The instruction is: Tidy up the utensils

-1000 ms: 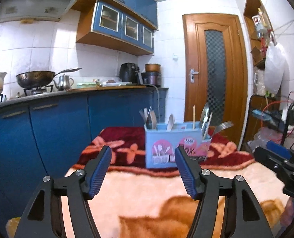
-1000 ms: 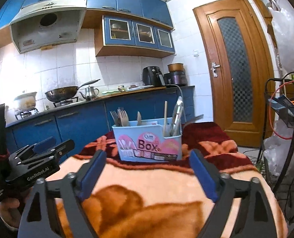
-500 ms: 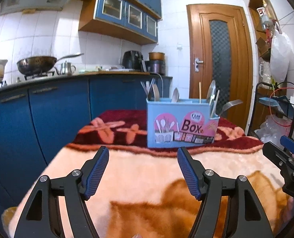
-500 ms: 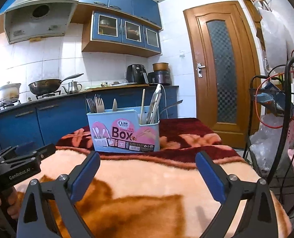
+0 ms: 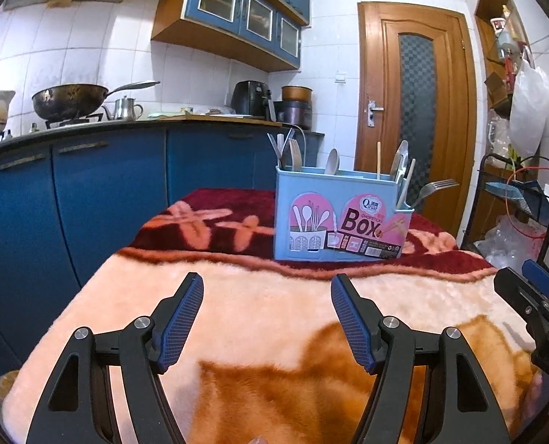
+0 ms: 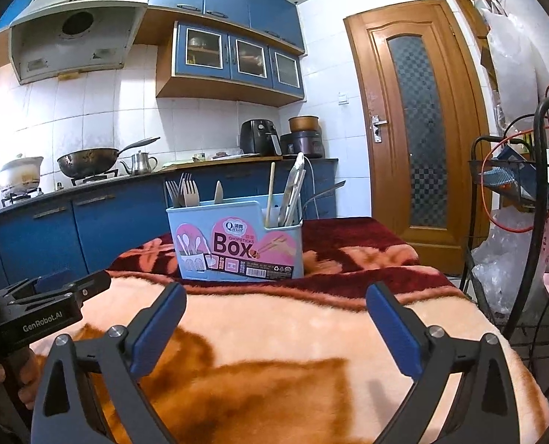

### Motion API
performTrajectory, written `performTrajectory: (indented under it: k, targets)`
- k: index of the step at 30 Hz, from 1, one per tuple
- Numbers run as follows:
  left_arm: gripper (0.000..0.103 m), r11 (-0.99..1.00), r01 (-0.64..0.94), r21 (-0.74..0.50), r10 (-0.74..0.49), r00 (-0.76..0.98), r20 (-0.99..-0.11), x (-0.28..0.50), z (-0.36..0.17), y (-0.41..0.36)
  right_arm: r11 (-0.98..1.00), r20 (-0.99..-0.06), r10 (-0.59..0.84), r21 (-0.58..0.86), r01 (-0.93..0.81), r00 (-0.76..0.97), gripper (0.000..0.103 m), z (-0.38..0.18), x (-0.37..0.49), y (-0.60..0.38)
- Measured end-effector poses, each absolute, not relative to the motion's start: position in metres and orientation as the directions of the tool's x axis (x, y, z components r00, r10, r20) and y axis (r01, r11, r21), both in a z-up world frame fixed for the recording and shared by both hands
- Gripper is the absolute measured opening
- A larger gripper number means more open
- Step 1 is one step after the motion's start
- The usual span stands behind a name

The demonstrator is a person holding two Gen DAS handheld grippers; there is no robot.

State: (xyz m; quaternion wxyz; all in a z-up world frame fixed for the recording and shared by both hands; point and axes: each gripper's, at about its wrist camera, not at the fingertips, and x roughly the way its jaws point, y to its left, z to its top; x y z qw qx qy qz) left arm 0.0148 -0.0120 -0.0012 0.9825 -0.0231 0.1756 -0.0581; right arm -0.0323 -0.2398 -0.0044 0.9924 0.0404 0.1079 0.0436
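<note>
A light blue utensil box (image 5: pixel 339 218) with a pink "Box" label stands upright on the blanket-covered table, also in the right wrist view (image 6: pixel 237 242). It holds forks (image 6: pixel 183 192), spoons (image 5: pixel 332 161), a wooden chopstick (image 6: pixel 270 192) and a fork (image 5: pixel 435 188) leaning out to the right. My left gripper (image 5: pixel 267 318) is open and empty, low over the blanket, well short of the box. My right gripper (image 6: pixel 274 327) is open and empty, also short of the box. Each gripper shows at the edge of the other's view.
The table is covered by a fuzzy peach, orange and dark red blanket (image 5: pixel 274 296). Blue kitchen cabinets (image 5: pixel 70 199) with a wok (image 5: pixel 70 101) stand to the left. A wooden door (image 5: pixel 418 111) is behind. A wire rack (image 6: pixel 526 244) with cables stands at the right.
Both grippers have dropped lower and tilted up, so the box now sits higher and larger in both views. Both stay open and empty.
</note>
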Motion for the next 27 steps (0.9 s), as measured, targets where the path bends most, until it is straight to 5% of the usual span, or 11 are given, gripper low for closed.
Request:
performTrajectory:
  k: [27]
  targets:
    - [0.073, 0.992, 0.107, -0.063, -0.122, 0.93, -0.347, 0.0159, -0.0009, -0.0138, 0.993, -0.212, 0.092, 0.09, -0.075, 0.973, 0.101, -0.0052, -0.0343, -0.2395]
